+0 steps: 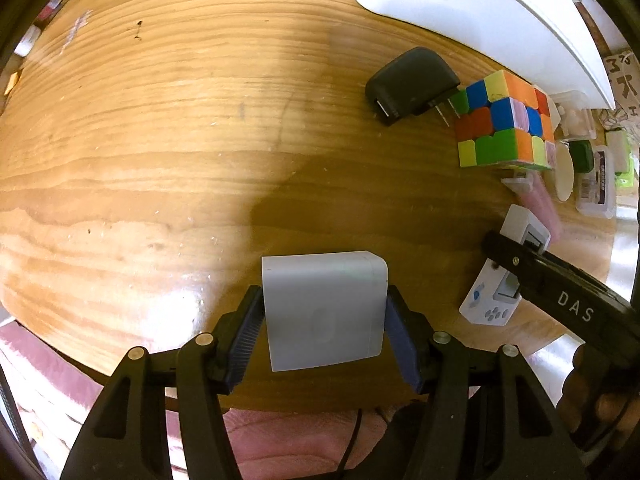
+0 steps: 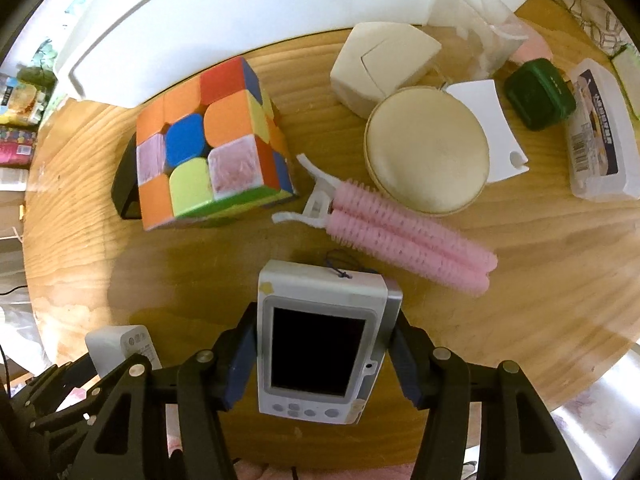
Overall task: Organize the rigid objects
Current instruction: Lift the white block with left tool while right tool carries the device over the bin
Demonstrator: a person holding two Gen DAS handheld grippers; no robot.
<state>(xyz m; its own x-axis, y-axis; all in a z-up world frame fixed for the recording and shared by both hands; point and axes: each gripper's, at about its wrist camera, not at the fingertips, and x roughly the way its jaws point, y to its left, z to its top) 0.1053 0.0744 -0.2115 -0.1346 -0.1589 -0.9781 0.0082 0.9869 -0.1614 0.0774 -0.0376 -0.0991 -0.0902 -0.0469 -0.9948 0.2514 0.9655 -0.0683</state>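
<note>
The white charger block (image 1: 326, 312) is clamped between the left gripper (image 1: 324, 332) jaws, smooth and stiff, so flat sides are pinched; the handheld game console (image 2: 324, 344) is squeezed between the right gripper (image 2: 320, 360) jaws, screen judged fragile; beyond them, a clear lidded box (image 2: 600, 132) is seen, contents unclear

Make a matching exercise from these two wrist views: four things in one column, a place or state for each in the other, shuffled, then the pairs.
1. white charger block
2. handheld game console
3. puzzle cube
4. pink brush

A. lying beside the round cream case
B. between the left gripper pads
C. standing by the white tray
D. between the right gripper pads

Pairs: 1-B, 2-D, 3-C, 4-A
</note>
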